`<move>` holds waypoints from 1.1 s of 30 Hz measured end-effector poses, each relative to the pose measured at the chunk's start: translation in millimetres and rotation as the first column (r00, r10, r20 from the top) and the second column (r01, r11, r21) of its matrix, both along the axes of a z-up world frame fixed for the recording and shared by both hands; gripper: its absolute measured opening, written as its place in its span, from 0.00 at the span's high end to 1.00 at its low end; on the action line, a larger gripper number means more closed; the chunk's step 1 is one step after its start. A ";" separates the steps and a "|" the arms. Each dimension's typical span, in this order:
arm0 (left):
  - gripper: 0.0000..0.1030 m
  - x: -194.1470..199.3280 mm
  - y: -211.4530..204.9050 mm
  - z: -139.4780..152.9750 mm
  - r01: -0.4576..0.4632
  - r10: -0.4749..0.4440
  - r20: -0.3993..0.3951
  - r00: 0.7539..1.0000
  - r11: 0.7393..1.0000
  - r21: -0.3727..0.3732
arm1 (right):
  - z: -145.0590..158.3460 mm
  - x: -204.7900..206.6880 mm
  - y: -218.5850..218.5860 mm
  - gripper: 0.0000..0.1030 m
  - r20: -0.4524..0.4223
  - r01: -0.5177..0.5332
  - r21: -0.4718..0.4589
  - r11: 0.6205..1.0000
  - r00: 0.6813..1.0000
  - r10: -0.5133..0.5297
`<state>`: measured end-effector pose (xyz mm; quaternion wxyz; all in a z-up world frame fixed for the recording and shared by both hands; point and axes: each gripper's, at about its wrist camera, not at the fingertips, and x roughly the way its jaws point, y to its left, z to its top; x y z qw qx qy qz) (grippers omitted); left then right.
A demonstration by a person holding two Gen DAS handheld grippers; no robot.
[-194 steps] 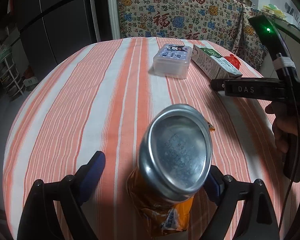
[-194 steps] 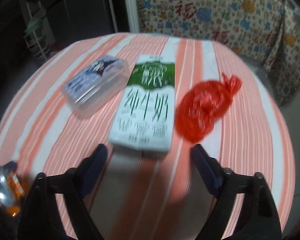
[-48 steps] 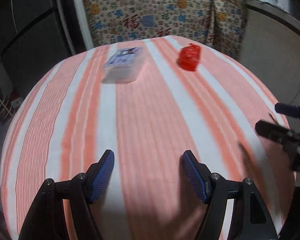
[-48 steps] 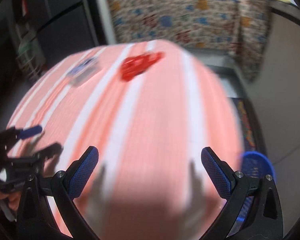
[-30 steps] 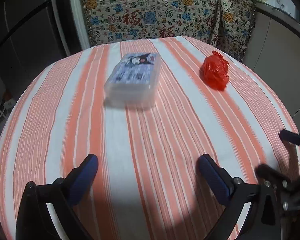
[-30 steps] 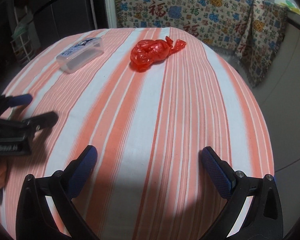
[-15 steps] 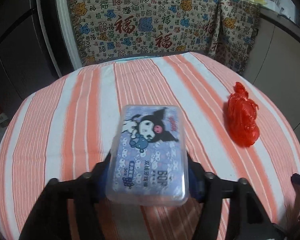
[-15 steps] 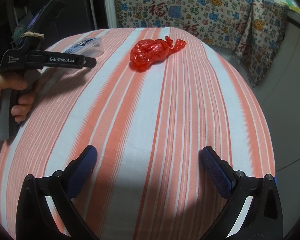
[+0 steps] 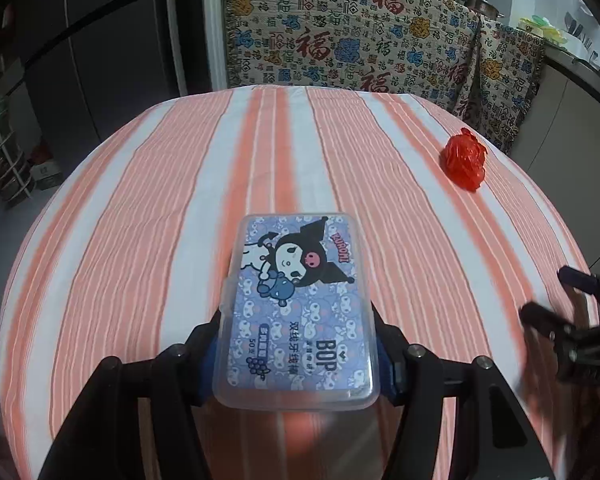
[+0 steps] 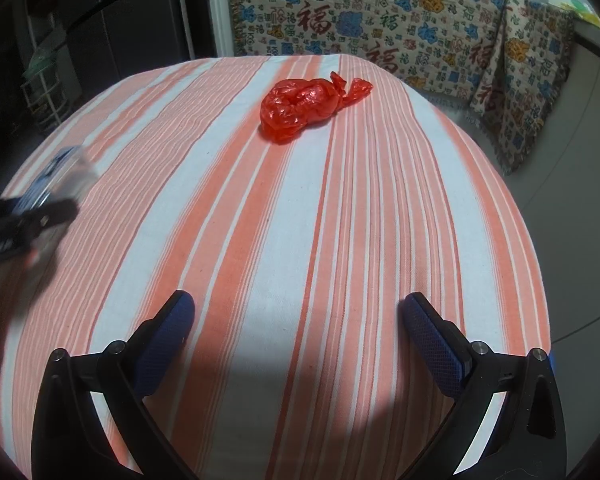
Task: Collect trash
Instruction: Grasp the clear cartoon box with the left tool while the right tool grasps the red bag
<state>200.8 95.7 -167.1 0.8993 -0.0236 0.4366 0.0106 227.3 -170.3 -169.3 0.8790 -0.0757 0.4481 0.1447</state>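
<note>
Two black arms of the left gripper (image 9: 298, 350) reach in from the bottom of the left wrist view, their jaws pinching the long sides of a clear rectangular plastic box with a blue cartoon label (image 9: 300, 308), held above the orange-and-white striped cloth of the round bench (image 9: 148, 208), while a crumpled red plastic bag (image 9: 464, 159) lies well apart near the far right edge. In the right wrist view the right gripper (image 10: 296, 328) hangs over the striped cloth with its blue-padded jaws spread wide and nothing between them, the red bag (image 10: 306, 108) lying far ahead and the box (image 10: 66, 174) blurred at the left edge.
</note>
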 end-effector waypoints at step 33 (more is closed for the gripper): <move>0.17 -3.2 -7.4 -6.3 0.012 -0.012 -0.009 1.000 0.999 0.037 | 12.9 121.7 47.7 0.74 0.012 0.086 0.108 0.990 0.996 -0.087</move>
